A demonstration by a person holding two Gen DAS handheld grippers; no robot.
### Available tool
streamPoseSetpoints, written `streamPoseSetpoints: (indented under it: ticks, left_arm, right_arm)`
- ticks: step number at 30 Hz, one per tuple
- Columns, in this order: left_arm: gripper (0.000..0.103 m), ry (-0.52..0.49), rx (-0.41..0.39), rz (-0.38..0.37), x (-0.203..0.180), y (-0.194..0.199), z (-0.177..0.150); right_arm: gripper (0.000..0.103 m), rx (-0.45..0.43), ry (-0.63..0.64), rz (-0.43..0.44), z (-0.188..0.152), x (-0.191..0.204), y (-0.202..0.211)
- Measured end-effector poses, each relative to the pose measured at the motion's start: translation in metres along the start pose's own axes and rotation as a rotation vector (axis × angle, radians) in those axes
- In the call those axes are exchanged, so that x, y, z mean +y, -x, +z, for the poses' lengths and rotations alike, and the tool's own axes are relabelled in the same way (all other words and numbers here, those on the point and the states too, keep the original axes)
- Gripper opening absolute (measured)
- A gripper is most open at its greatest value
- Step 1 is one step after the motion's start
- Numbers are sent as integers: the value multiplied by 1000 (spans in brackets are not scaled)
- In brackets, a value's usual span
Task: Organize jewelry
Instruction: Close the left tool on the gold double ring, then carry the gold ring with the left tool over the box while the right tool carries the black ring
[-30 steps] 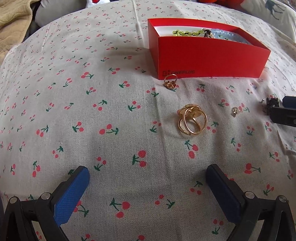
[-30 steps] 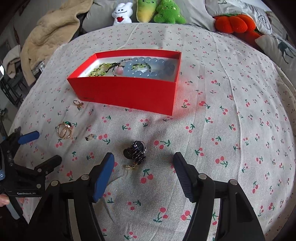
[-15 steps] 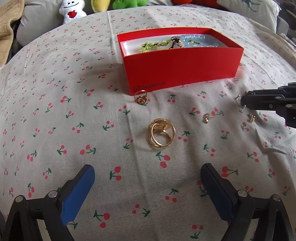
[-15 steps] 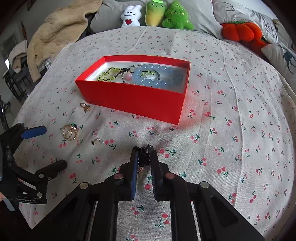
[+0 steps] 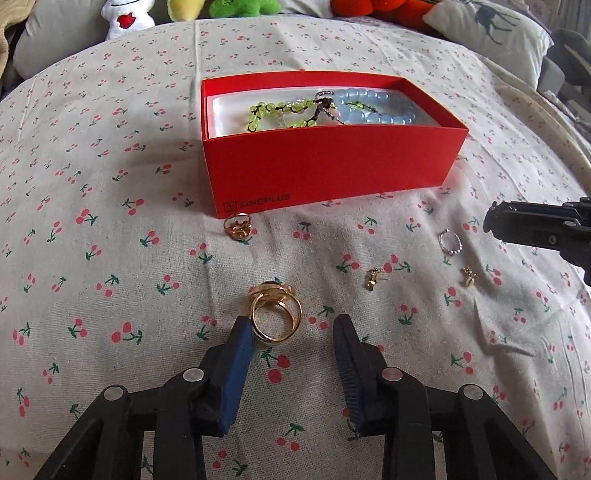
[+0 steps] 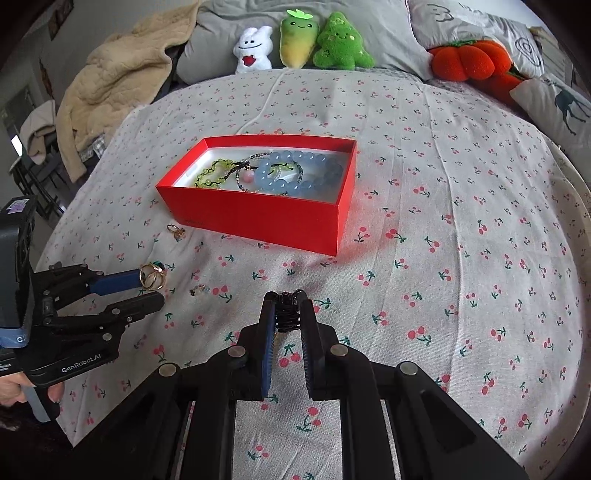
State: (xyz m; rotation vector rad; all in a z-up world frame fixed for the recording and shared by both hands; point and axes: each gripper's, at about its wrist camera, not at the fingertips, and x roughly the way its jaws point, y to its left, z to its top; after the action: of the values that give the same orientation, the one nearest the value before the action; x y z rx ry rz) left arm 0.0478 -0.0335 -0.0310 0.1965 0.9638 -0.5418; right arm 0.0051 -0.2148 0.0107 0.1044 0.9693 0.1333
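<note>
1. Spread across the whole bed: cherry-print sheet (image 6: 461,177), white with small red cherries, lightly creased.
2. At 12 o'clock, lined against a grey pillow (image 6: 369,22): white bunny plush (image 6: 254,50), yellow carrot plush (image 6: 298,38), green tree plush (image 6: 341,42).
3. At 1 o'clock: orange pumpkin plush (image 6: 469,61).
4. At 2 o'clock: deer-print pillow (image 6: 557,105).
5. At 10 o'clock: crumpled beige blanket (image 6: 110,81).

Both wrist cameras look steeply down along their fingers, close over the bedspread (image 5: 110,258), sharing the red box (image 6: 258,218)
</note>
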Motion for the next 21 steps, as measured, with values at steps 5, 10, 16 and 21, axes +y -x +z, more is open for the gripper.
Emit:
streamPoseSetpoints:
  ticks: [5, 10, 16, 21]
  left_arm:
    - [22, 31, 4, -16, 2, -4, 7]
    - [21, 55, 7, -20, 5, -5, 10]
    - [21, 74, 10, -17, 6, 0, 10]
    - [21, 100, 5, -29, 8, 11, 14]
  right_arm:
    - [14, 10, -39, -21, 0, -8, 3]
    - [14, 28, -72, -26, -1, -14, 3]
    - [14, 44, -77, -33, -2, -14, 2]
    - [14, 46, -78, -30, -1, -11, 1]
